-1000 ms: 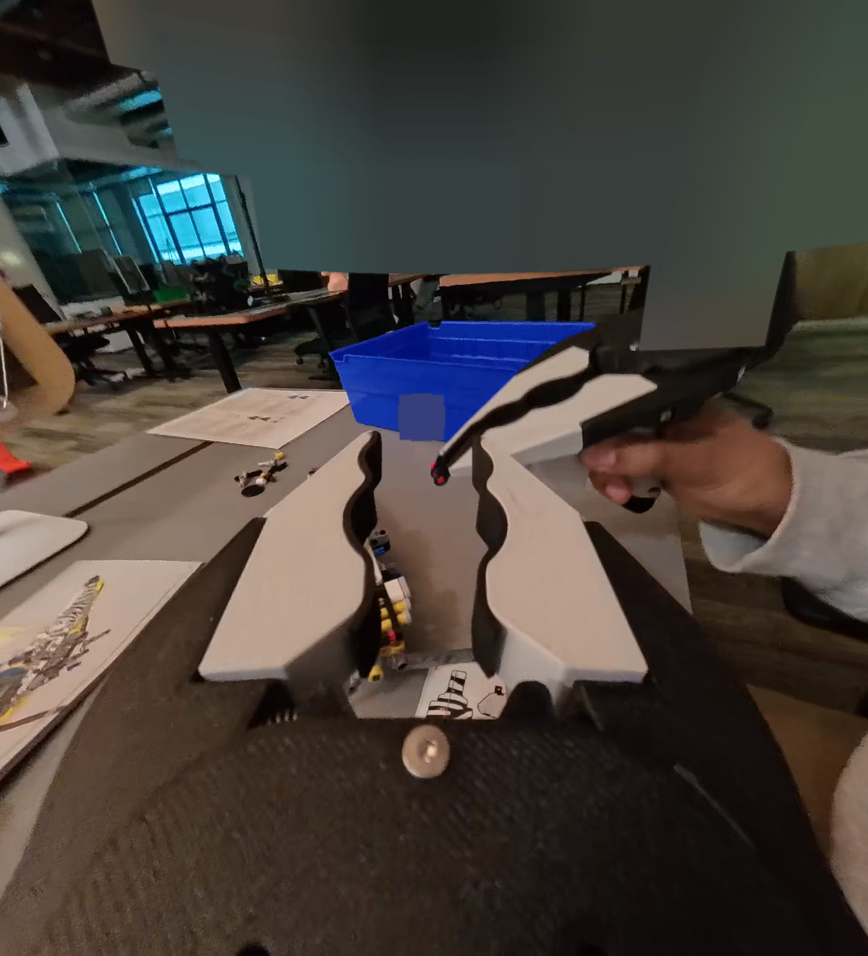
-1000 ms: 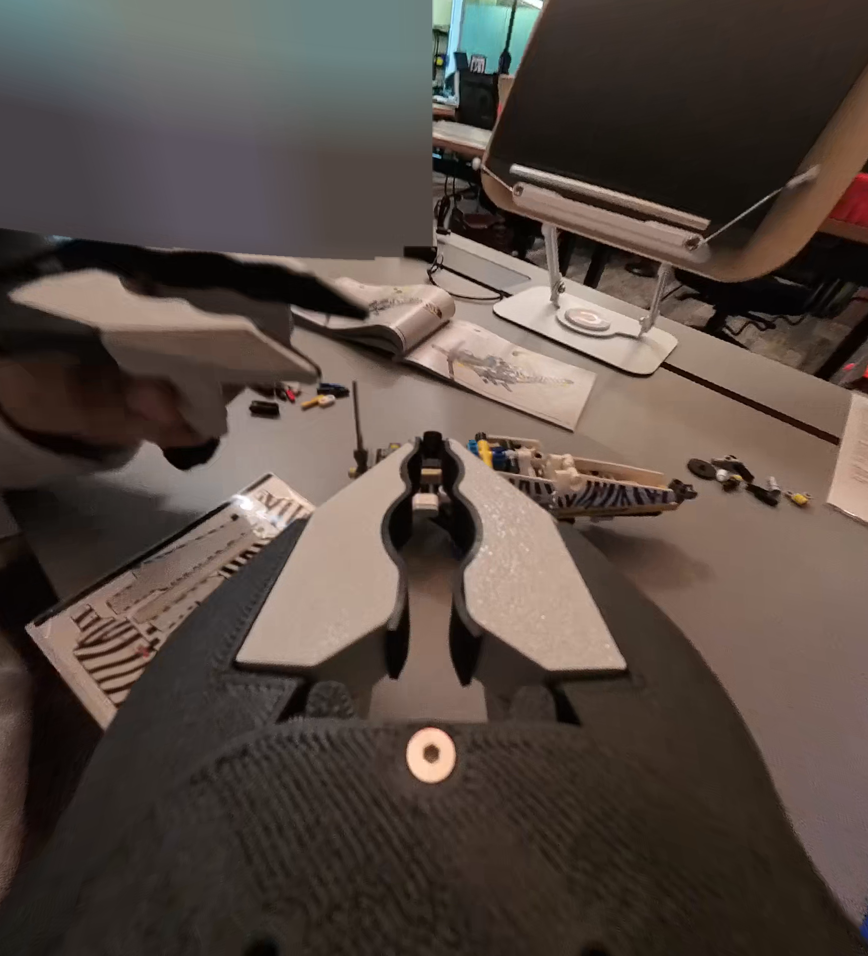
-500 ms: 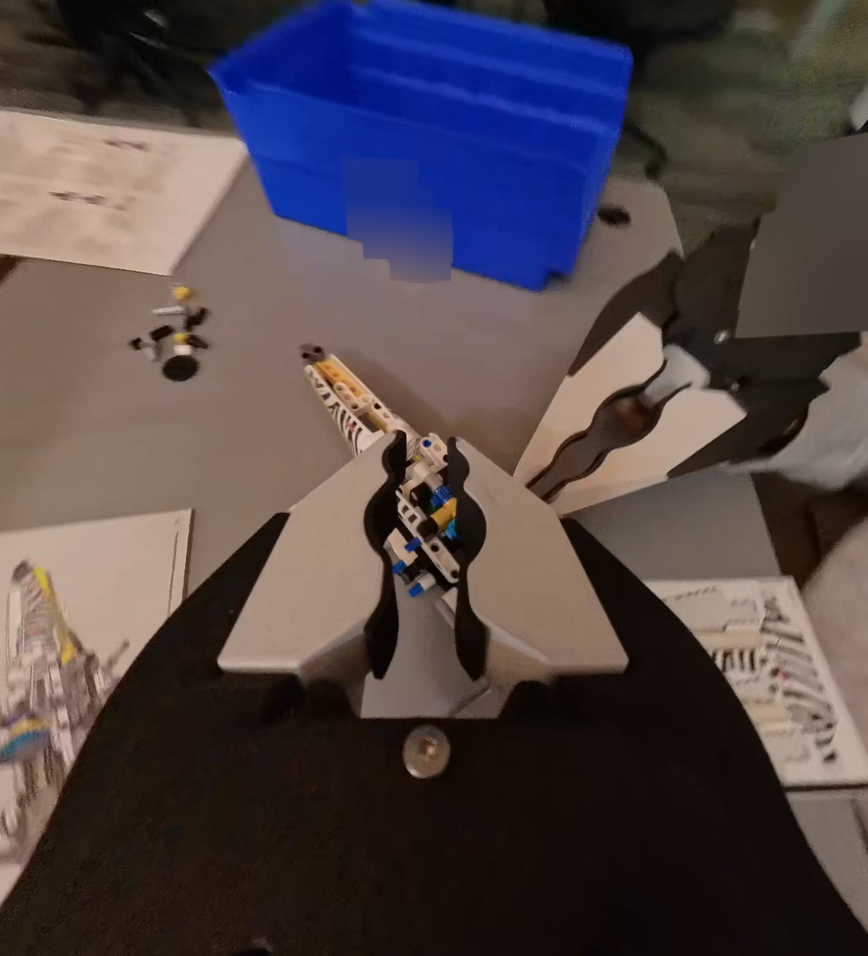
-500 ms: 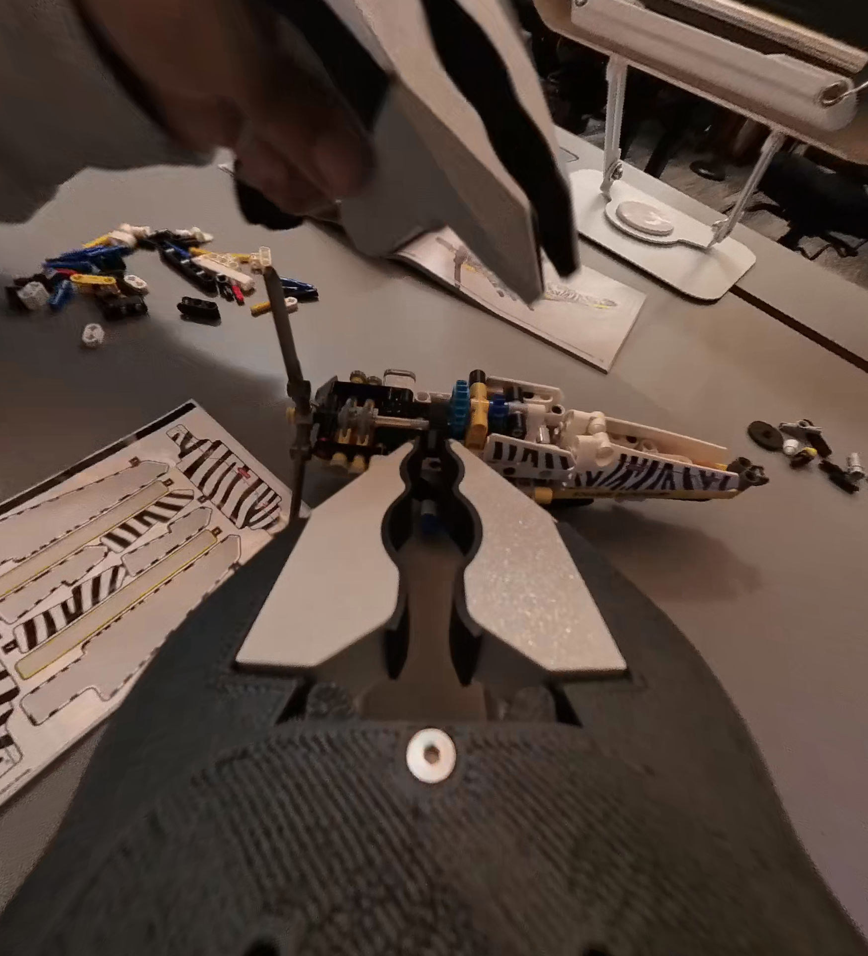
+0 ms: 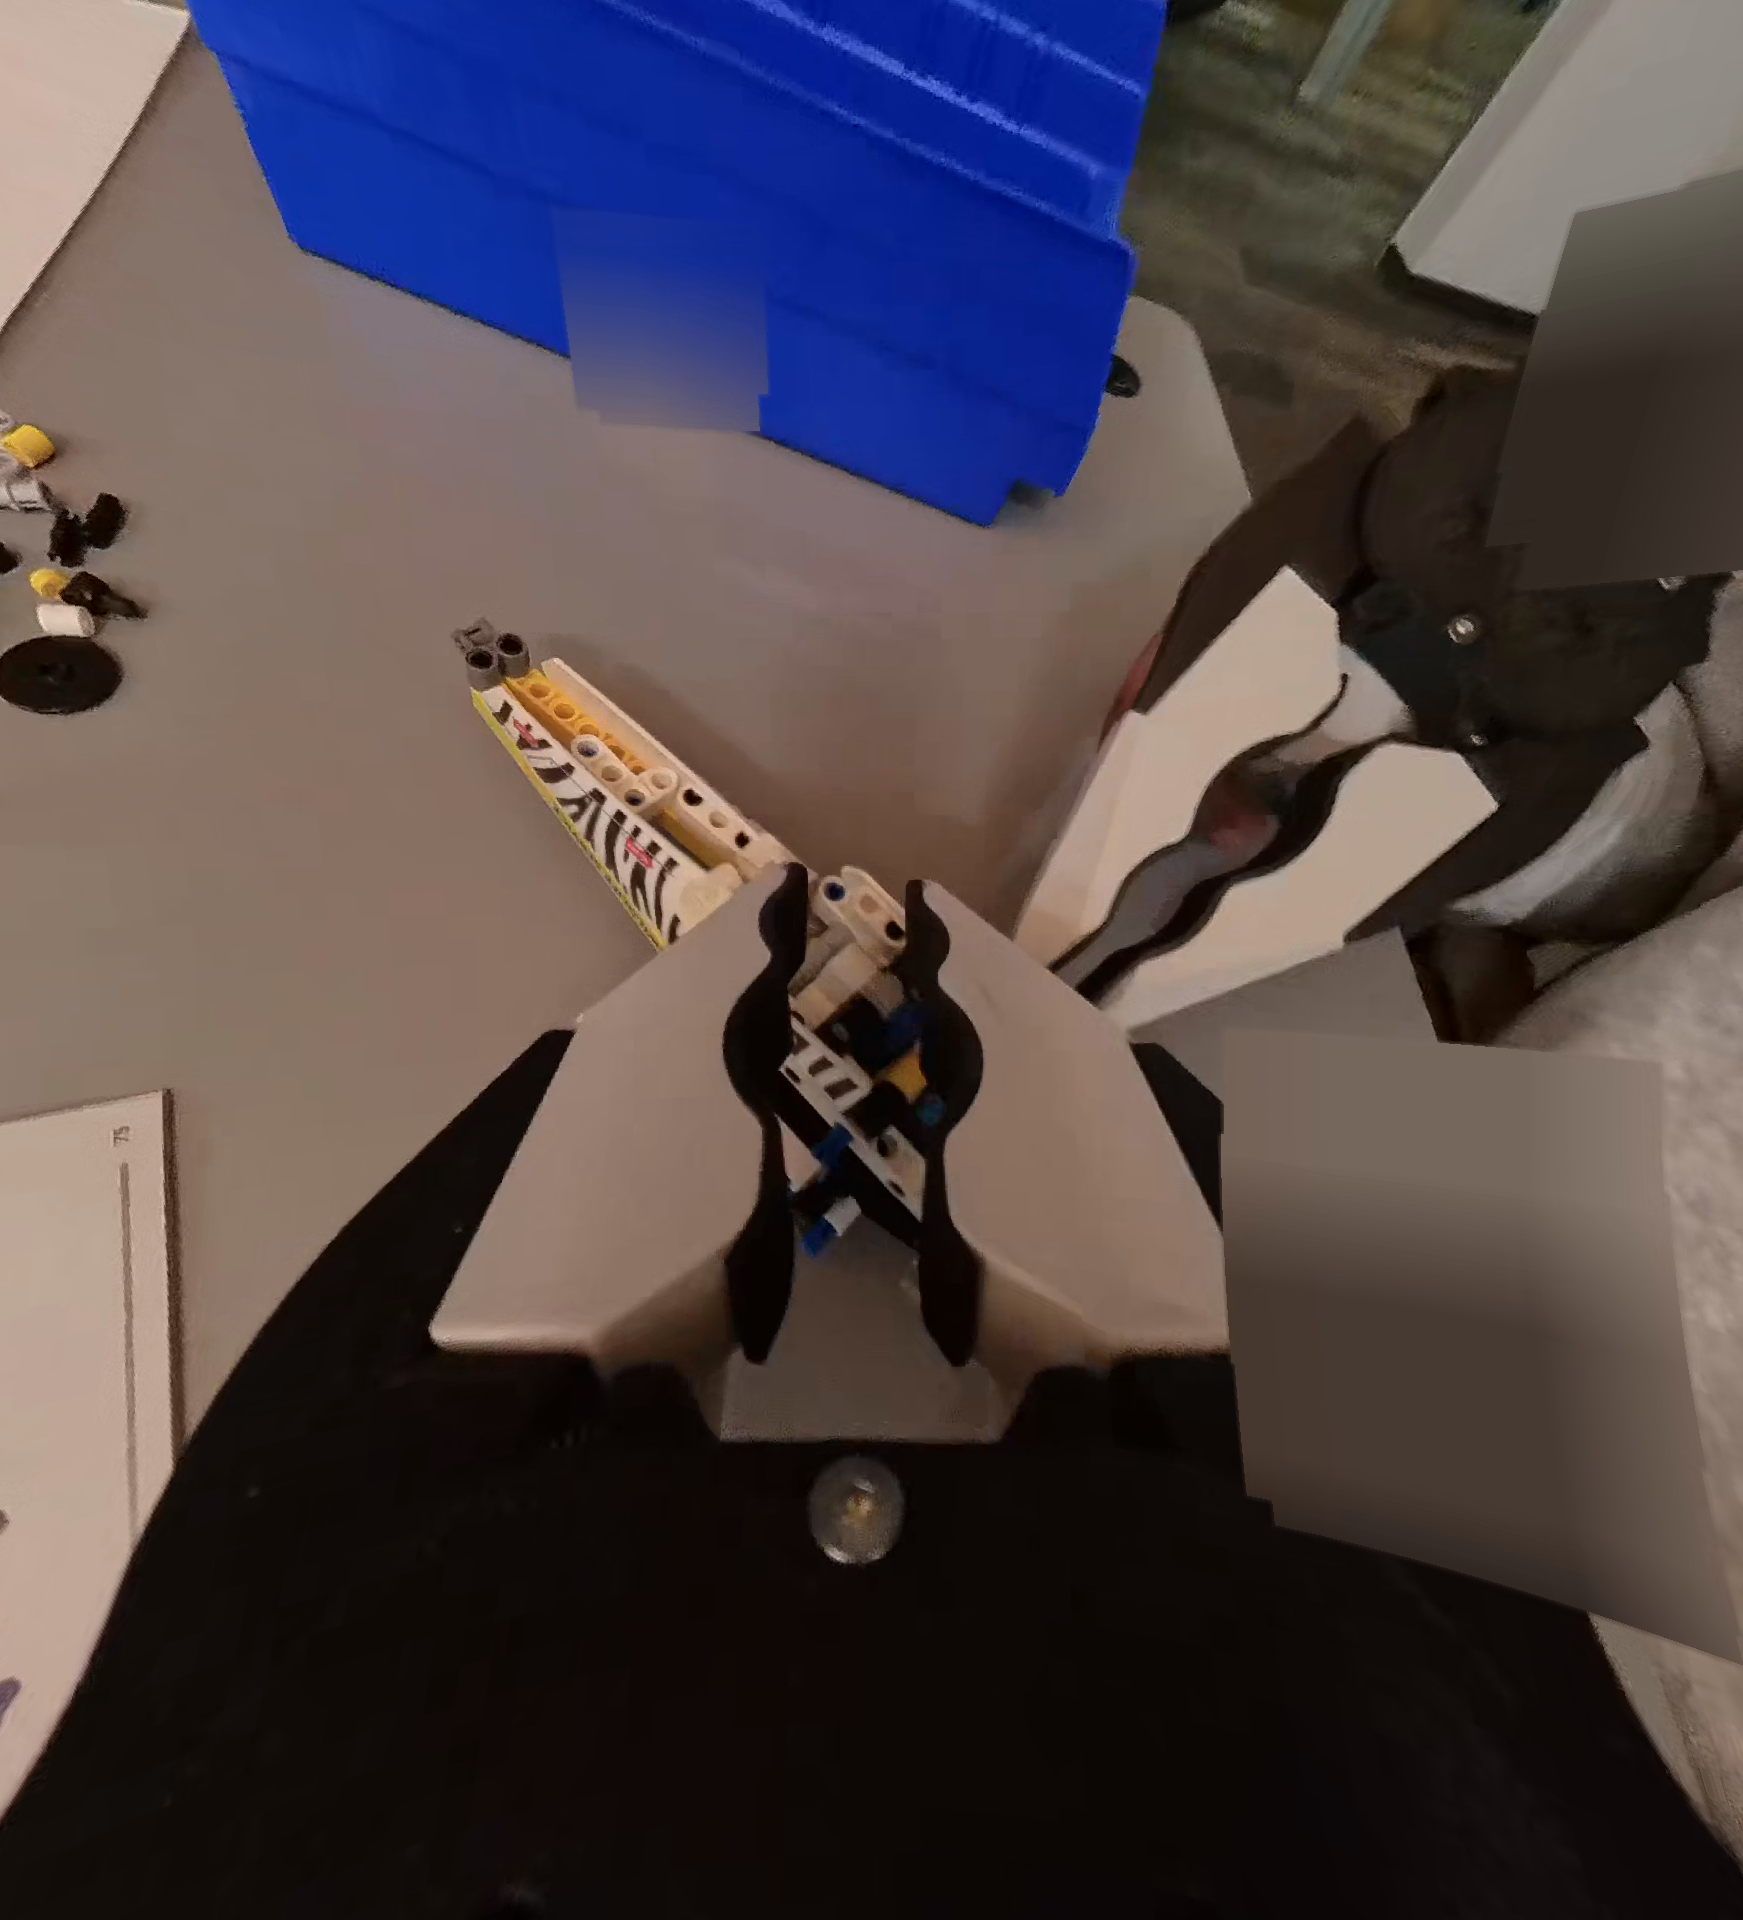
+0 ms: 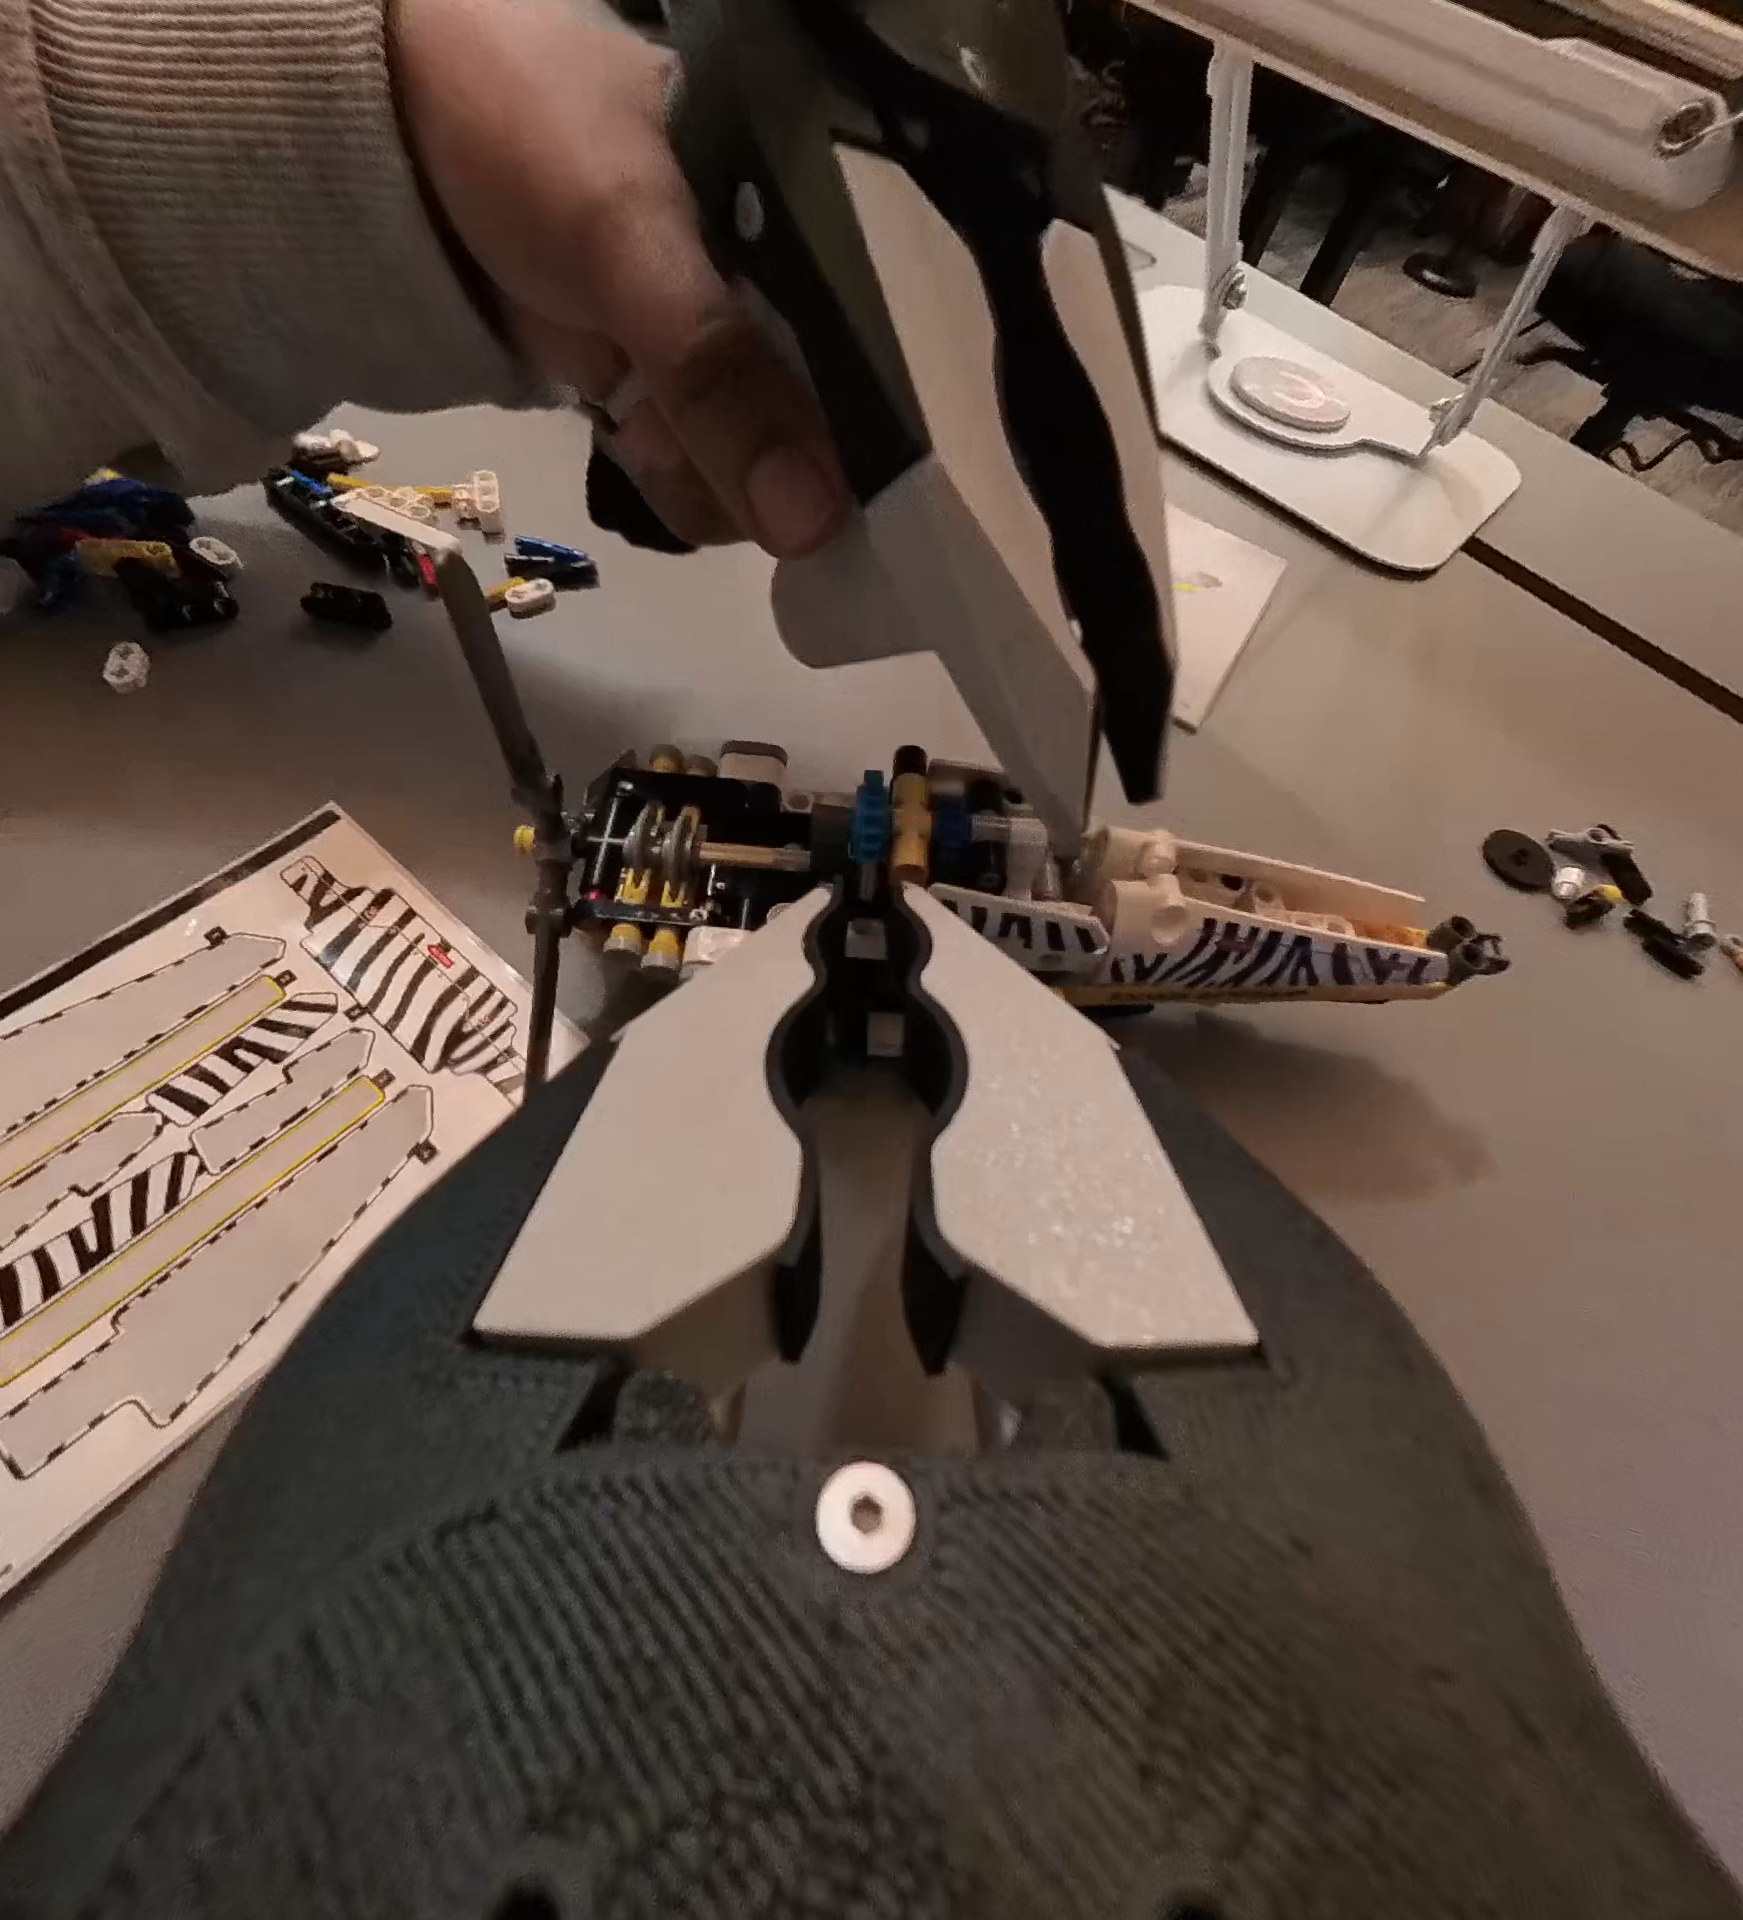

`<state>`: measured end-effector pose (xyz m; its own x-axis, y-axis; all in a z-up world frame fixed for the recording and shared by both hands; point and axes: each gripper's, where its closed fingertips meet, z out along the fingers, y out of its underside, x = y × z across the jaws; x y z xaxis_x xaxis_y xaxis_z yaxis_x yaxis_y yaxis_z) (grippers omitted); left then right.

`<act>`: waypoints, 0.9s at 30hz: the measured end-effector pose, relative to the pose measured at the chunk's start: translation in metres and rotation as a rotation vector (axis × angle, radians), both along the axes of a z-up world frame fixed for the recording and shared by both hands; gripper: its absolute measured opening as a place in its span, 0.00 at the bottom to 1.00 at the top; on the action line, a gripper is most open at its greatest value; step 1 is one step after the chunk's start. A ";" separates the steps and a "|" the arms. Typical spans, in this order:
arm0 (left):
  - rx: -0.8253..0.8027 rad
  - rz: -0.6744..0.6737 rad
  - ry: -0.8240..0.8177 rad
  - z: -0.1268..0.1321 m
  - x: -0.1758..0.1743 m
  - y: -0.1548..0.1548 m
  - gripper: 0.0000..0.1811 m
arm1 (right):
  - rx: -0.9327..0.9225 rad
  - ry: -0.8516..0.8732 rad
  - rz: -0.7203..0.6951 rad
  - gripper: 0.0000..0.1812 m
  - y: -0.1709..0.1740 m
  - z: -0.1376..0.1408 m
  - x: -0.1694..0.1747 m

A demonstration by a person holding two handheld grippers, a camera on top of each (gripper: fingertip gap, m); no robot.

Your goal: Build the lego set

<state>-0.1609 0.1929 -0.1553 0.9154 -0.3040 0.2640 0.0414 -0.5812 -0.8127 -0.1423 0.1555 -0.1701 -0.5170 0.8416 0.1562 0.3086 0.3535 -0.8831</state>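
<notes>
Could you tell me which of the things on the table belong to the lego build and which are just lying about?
Part of the build:
- lego model, gripped by the left gripper
- small part in the right gripper
- sticker sheet
- loose pieces
- instruction booklet

Lying about:
- blue bin
- white stand
- paper sheet

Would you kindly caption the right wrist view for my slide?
Right gripper carries a small piece toward the zebra-striped lego model, left gripper steadying it from above.
</notes>
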 end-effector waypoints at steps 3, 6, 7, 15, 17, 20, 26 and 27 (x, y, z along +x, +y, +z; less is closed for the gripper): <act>0.025 -0.026 0.033 -0.002 0.006 -0.011 0.13 | 0.016 -0.021 0.011 0.03 0.000 -0.002 0.000; 0.088 -0.077 0.059 0.002 0.020 -0.022 0.24 | 0.028 -0.034 0.025 0.03 0.001 -0.003 0.002; 0.106 -0.094 0.072 0.002 0.025 -0.025 0.26 | 0.036 -0.036 0.028 0.03 0.001 -0.003 0.002; 0.052 -0.109 0.296 -0.020 0.021 -0.025 0.30 | 0.075 -0.053 0.047 0.03 0.001 -0.004 -0.001; 0.056 -0.109 0.323 -0.021 0.020 -0.024 0.29 | 0.085 -0.060 0.050 0.03 0.001 -0.004 -0.002; 0.063 -0.109 0.327 -0.021 0.017 -0.024 0.26 | 0.084 -0.063 0.055 0.03 0.001 -0.004 -0.003; 0.065 -0.099 0.333 -0.021 0.014 -0.023 0.25 | 0.120 -0.002 0.035 0.04 0.004 -0.002 -0.006; 0.065 -0.098 0.336 -0.021 0.013 -0.023 0.25 | 0.145 0.017 0.027 0.04 0.005 -0.002 -0.006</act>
